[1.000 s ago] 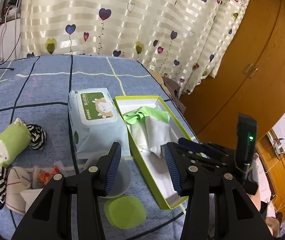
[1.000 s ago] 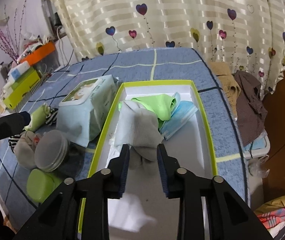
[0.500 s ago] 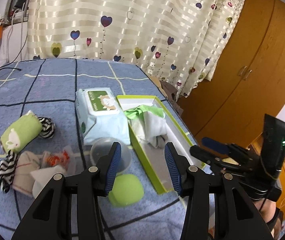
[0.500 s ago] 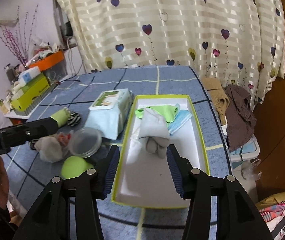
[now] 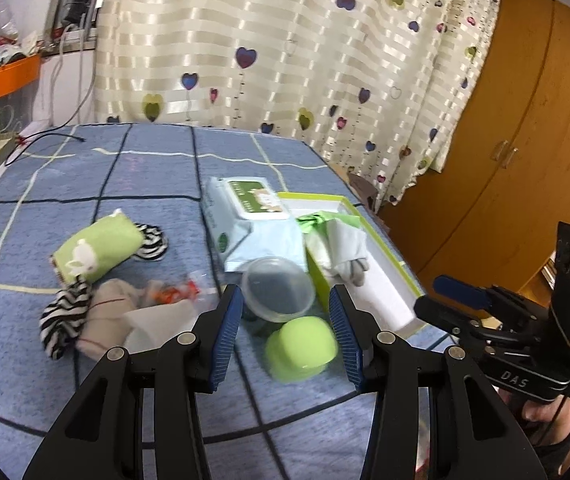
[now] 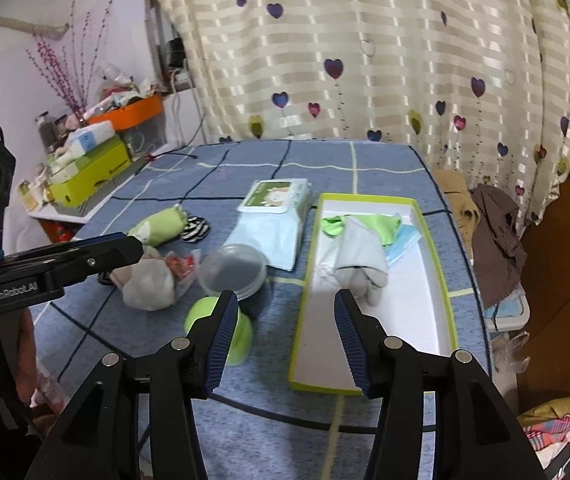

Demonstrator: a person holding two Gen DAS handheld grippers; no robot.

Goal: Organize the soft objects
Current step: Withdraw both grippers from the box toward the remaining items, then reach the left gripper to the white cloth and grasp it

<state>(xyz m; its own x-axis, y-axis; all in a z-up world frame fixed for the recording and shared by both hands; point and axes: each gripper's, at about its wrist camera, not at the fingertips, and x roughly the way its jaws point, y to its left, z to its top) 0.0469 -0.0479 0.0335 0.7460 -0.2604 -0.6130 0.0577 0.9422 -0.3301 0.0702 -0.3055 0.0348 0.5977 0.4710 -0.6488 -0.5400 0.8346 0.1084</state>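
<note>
- The worktop (image 6: pixel 385 160), covered in a blue checked cloth, stretched ahead of both grippers.
- The green-rimmed box (image 6: pixel 437 256) lay ahead and just right of the right gripper (image 6: pixel 285 344), whose jaws stood wide apart and empty.
- The wipes pack (image 5: pixel 245 220) sat ahead of the left gripper (image 5: pixel 285 338), touching the box's left wall.
- The grey sock (image 6: pixel 361 264) lay inside the box, ahead of the right gripper's right finger, over a green cloth (image 6: pixel 381 222) and beside a blue mask (image 6: pixel 405 242).
- The green rolled sock (image 5: pixel 97 248) lay far left of the left gripper, against a striped sock (image 5: pixel 153 242).
- The beige sock pile (image 5: pixel 109 314) sat just left of the left gripper, which was spread open, holding nothing.
- The clear lid (image 5: pixel 277 290) and lime container (image 5: pixel 301 344) lay between its fingers in view.
</note>
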